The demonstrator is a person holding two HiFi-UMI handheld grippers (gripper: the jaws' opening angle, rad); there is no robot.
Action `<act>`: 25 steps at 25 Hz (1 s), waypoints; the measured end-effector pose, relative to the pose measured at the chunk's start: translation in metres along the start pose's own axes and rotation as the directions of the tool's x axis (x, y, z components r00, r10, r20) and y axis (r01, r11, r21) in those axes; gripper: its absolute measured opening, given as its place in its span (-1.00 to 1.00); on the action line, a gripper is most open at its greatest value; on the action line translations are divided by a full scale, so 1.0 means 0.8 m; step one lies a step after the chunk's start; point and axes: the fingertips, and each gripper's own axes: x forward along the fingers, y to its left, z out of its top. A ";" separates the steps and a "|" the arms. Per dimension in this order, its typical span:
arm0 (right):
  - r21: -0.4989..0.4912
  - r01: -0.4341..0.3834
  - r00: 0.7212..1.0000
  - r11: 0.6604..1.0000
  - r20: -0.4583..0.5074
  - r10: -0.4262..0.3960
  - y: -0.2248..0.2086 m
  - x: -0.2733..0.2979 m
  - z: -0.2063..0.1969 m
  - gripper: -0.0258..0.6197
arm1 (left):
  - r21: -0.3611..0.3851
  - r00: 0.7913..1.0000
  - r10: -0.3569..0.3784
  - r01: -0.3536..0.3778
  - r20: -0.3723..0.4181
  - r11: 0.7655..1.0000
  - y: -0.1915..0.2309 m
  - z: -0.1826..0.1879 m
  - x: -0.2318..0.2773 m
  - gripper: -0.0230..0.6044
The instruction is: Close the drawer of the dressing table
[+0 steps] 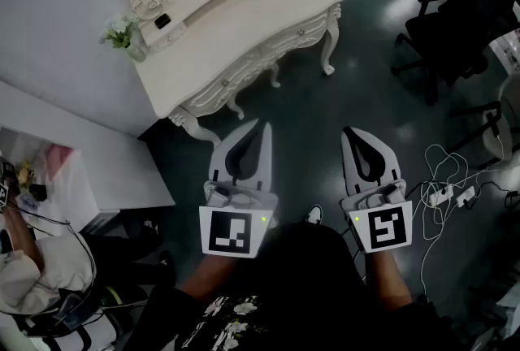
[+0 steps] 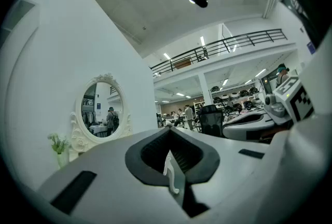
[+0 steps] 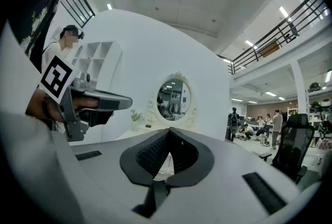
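cream dressing table (image 1: 244,32) stands ahead-left, well apart, drawer front (image 1: 268,55) slanting across; my left gripper (image 1: 263,128) is nearer than the right gripper (image 1: 350,132), both pressed together, empty.

A black office chair (image 1: 455,32) and a white power strip (image 1: 439,195) sit on the dark glossy floor (image 1: 366,89)
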 end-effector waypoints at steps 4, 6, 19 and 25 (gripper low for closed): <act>0.011 0.002 1.000 1.000 -0.009 -0.002 -0.003 -0.007 -0.005 -0.94 | 0.014 1.000 -0.008 0.008 -0.002 1.000 -0.009 -0.001 -0.001 -0.93; 0.031 0.009 1.000 0.999 0.006 -0.009 -0.006 -0.009 -0.005 -0.94 | 0.013 1.000 -0.009 0.009 -0.003 1.000 -0.014 -0.002 -0.001 -0.93; 0.083 0.092 0.991 0.992 0.088 -0.099 -0.044 -0.025 -0.002 -0.94 | -0.017 1.000 -0.005 0.005 0.001 1.000 -0.030 -0.001 0.008 -0.93; 0.081 0.064 0.995 0.995 0.076 -0.070 -0.053 -0.028 -0.012 -0.94 | -0.004 0.999 0.022 -0.022 -0.026 1.000 -0.041 -0.013 0.014 -0.93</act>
